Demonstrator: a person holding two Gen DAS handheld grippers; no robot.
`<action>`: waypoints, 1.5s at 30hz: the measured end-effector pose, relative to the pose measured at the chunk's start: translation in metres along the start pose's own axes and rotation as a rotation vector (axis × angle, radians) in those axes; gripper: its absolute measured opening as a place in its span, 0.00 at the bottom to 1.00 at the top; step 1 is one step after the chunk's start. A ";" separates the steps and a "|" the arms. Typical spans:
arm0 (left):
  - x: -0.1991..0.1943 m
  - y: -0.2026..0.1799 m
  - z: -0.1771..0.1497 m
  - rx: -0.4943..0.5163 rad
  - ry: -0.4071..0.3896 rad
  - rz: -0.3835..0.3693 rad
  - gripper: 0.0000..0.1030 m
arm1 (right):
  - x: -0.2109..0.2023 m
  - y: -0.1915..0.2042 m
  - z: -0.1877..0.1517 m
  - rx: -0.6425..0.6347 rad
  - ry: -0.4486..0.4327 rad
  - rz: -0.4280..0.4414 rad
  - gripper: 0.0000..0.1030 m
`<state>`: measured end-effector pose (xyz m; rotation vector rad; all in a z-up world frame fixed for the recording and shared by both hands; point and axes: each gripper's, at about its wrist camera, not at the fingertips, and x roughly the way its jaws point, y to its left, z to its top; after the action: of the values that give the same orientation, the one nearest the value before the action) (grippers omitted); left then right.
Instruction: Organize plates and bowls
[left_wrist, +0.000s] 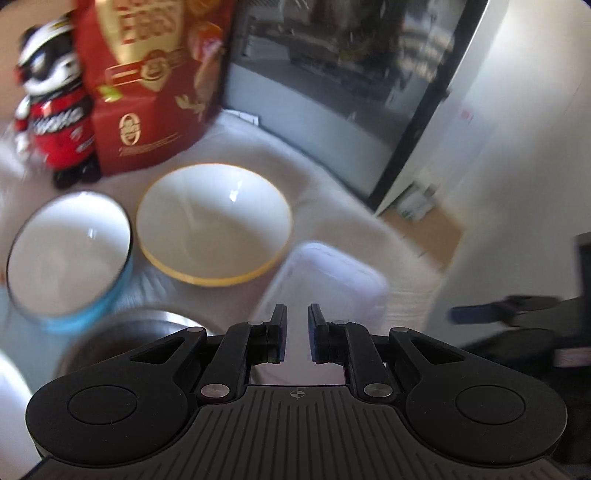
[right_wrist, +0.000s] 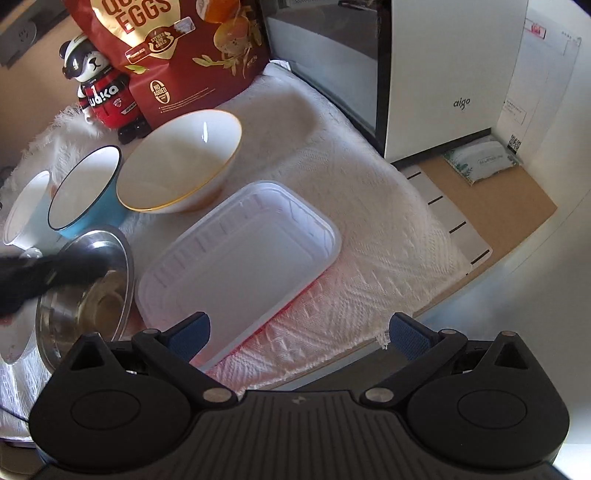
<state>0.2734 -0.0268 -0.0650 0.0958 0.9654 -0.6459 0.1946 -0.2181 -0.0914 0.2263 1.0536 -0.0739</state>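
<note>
Claws (right_wrist: 299, 332) over ribbed rectangular plastic tray (right_wrist: 240, 251)

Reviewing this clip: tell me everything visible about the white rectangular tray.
The tray is a shallow white rectangle with rounded corners, a raised rim and ribbed walls, seemingly thin plastic. It is empty and lies flat, open side up, on the white cloth, set diagonally in the right wrist view. The yellow-rimmed bowl sits just behind it, the steel bowl at its left. No gripper touches it.
</note>
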 end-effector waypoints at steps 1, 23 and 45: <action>0.010 0.000 0.004 0.030 0.021 0.024 0.13 | 0.003 -0.002 0.000 0.002 -0.003 0.003 0.99; 0.098 0.000 0.017 -0.160 0.227 -0.073 0.15 | 0.076 -0.039 0.080 0.108 0.143 0.286 0.54; 0.062 0.019 0.026 -0.284 0.144 0.057 0.15 | 0.078 -0.061 0.109 -0.045 0.029 0.148 0.61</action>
<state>0.3276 -0.0494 -0.1032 -0.0829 1.1805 -0.4488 0.3159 -0.2974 -0.1163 0.2643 1.0630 0.0862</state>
